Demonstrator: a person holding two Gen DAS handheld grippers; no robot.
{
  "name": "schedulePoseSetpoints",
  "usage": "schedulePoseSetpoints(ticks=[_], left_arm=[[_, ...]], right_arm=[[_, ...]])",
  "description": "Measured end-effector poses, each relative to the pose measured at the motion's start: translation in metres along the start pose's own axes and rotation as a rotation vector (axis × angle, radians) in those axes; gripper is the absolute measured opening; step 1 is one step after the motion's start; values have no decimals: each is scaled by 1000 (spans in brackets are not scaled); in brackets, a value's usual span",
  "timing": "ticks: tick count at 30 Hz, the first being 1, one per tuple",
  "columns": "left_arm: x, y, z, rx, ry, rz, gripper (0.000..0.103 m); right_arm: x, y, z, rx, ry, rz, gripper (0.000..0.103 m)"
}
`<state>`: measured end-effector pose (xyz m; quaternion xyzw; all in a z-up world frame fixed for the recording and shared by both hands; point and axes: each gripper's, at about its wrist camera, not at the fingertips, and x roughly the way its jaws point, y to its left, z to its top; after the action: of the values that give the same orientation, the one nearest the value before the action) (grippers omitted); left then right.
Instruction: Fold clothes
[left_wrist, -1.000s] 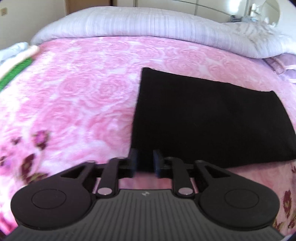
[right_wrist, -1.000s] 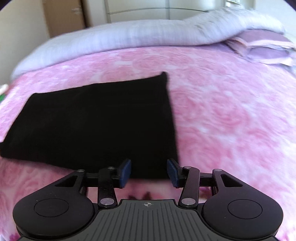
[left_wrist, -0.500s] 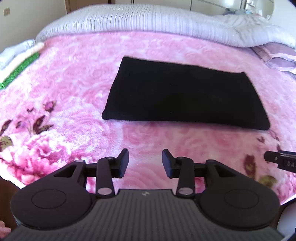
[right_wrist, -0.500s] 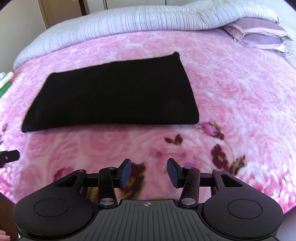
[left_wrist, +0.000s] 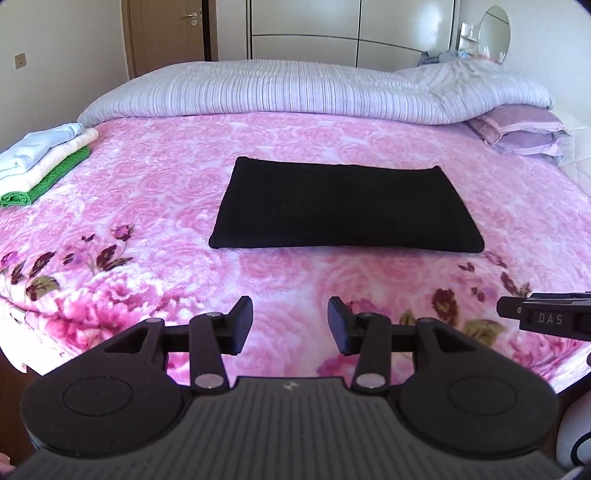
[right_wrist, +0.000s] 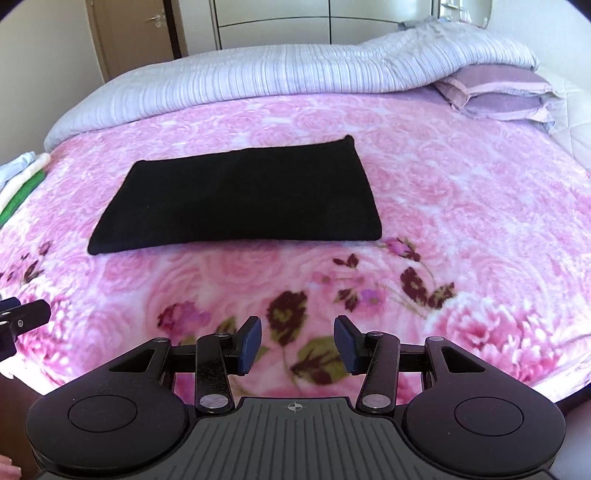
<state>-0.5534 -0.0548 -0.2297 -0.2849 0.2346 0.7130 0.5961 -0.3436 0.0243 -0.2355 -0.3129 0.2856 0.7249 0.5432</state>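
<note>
- The black garment lies flat on the pink floral blanket, toward the middle of the bed, folded into a tidy, long rectangle with straight edges and no loose sleeve or hem showing.
- Neither gripper touches it; both hang over the near edge of the bed, well apart from the cloth.
- The left gripper is empty, its jaws opening with nothing between them.
- The right gripper has its fingers apart, also empty.
- At the far left edge of the blanket sits a stack of folded clothes: white on top, cream below, green at the bottom.
- My judgement: this piece looks finished or one fold short; what may remain is halving it and moving it to the stack.
- A striped duvet and a purple pillow lie beyond.
</note>
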Motion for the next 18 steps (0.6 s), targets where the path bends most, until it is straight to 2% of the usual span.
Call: schedulePoseSetpoints(ticks=[10,18], left_arm=[[-30,1,-14,-8,-52,4,42],[-27,0,-14,-8,-44,14,42]], right_arm=[[-26,4,-18,-23,-32,0,48],[-29,9,-18,-46,-47,7,48]])
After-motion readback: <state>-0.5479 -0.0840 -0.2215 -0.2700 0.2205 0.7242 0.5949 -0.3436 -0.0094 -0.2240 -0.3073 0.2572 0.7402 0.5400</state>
